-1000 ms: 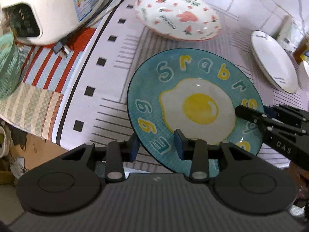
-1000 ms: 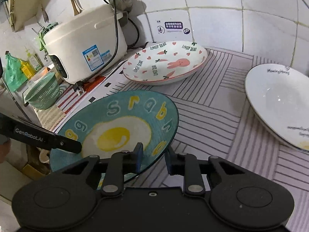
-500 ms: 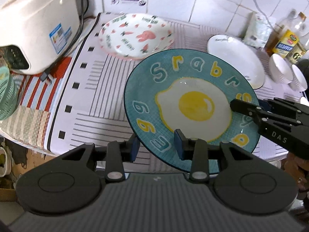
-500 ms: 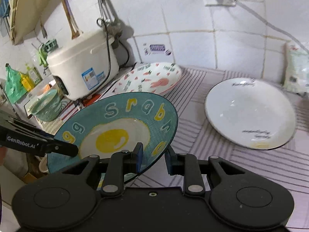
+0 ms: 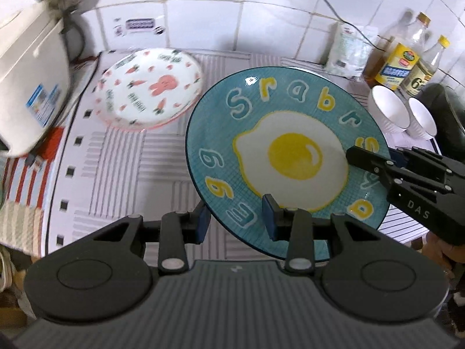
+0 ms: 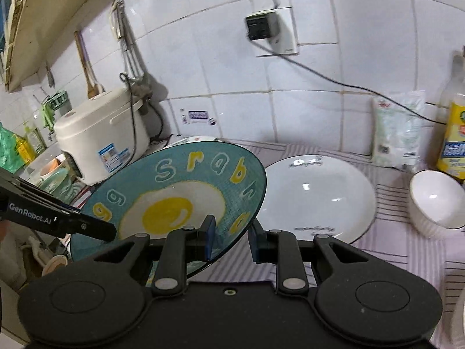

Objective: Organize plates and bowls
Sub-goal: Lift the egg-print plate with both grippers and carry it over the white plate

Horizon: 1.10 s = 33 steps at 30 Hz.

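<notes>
A teal plate (image 5: 290,157) with a fried-egg picture hangs tilted above the counter, carried by both grippers. My left gripper (image 5: 236,218) is shut on its near rim. My right gripper (image 6: 231,238) is shut on the opposite rim and shows in the left wrist view as a black arm (image 5: 407,180) at the right. In the right wrist view the same teal plate (image 6: 174,200) fills the lower left. A rabbit-and-carrot plate (image 5: 151,87) lies at the back left of the mat. A plain white plate (image 6: 316,197) lies under the teal plate's far edge.
A cream rice cooker (image 6: 101,139) stands at the left. Two white bowls (image 5: 389,113) sit at the right, near oil bottles (image 5: 407,55) and a white bag (image 6: 398,131). A tiled wall with a socket (image 6: 261,26) and cord rises behind the striped mat (image 5: 122,174).
Both grippers have lifted the teal plate up and carried it to the right. More of the wall, bottles and bowls has come into view.
</notes>
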### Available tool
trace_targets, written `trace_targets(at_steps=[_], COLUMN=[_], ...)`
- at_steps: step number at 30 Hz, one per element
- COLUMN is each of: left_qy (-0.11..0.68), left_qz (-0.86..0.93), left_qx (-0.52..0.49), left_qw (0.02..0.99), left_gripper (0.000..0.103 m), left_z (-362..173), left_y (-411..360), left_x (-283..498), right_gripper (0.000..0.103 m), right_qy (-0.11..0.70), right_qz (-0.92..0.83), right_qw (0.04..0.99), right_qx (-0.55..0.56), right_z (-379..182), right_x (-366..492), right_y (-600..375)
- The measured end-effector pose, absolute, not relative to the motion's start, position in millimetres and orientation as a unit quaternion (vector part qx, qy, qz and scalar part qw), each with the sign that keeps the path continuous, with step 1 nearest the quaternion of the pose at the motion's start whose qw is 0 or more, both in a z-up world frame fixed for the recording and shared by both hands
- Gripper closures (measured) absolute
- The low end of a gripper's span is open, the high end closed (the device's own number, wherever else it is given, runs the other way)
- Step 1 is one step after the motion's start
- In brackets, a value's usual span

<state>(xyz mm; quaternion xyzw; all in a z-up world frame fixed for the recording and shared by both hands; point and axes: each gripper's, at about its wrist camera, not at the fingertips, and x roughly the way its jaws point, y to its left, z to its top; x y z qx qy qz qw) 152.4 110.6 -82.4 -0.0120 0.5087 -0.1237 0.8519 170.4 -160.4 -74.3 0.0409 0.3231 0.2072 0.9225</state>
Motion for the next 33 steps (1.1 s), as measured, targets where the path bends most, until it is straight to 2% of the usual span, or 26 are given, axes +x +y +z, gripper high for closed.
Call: trace_targets(at_steps=[12, 21, 33], left_qy=[0.513, 0.564, 0.590], left_qz=[-0.156, -0.170, -0.179], left_qx=[-0.019, -0.045, -0.009], left_qw=[0.844, 0.807, 0.787], left_gripper=[0.067, 0.067, 0.067], left_z=[-110.5, -143.2, -144.2], left_y=[65.1, 49.3, 19.7], left_x=[198.9, 242.9, 287.3], right_gripper=[0.074, 0.074, 0.074], right_qy=[0.327, 0.358, 0.385], right_qz=[0.158, 0.116, 0.072], right_qw=[0.930, 0.923, 0.916], right_qx=[0.046, 0.079, 0.086], right_z=[-90.2, -119.8, -130.8], right_x=[197.6, 230.2, 260.8], right_y=[-200.9, -217.1, -224.8])
